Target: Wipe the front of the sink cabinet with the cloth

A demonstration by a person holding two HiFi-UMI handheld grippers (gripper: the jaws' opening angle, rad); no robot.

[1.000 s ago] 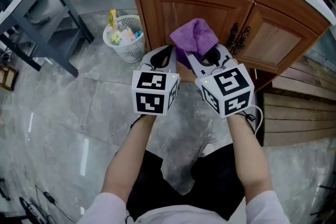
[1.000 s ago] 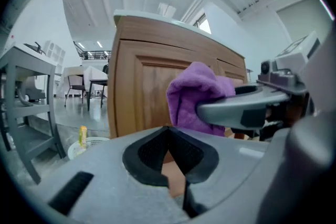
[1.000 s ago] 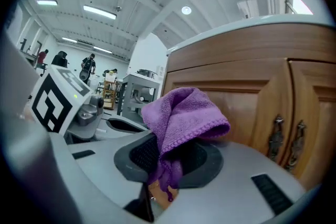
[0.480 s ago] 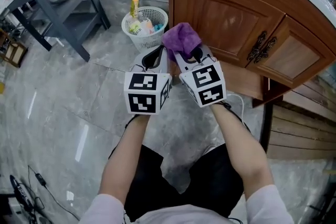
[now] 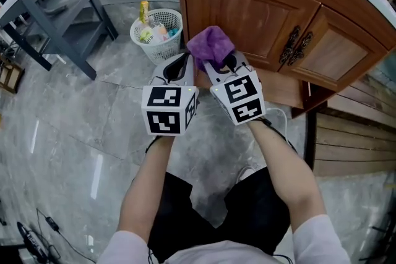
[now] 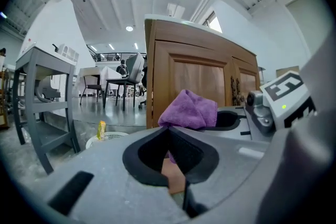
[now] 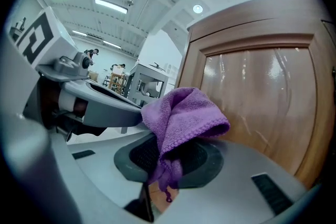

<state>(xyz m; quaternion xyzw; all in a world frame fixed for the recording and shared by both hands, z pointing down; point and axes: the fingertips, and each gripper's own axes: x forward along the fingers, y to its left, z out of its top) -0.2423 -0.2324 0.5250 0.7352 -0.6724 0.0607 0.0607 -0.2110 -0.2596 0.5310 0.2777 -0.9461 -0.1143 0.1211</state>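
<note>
Grey marble floor (image 5: 68, 127) all round, wooden sink cabinet (image 5: 253, 15) dead ahead. Right gripper (image 5: 224, 63) has its jaws pinched on the purple cloth (image 5: 211, 45), which bunches up past the tips, close to the cabinet door, can't tell if it's touching. Left gripper (image 5: 180, 65) sits just beside it, jaws pressed together on nothing. Beyond the left jaws there's a white waste basket (image 5: 158, 34) with rubbish in it.
</note>
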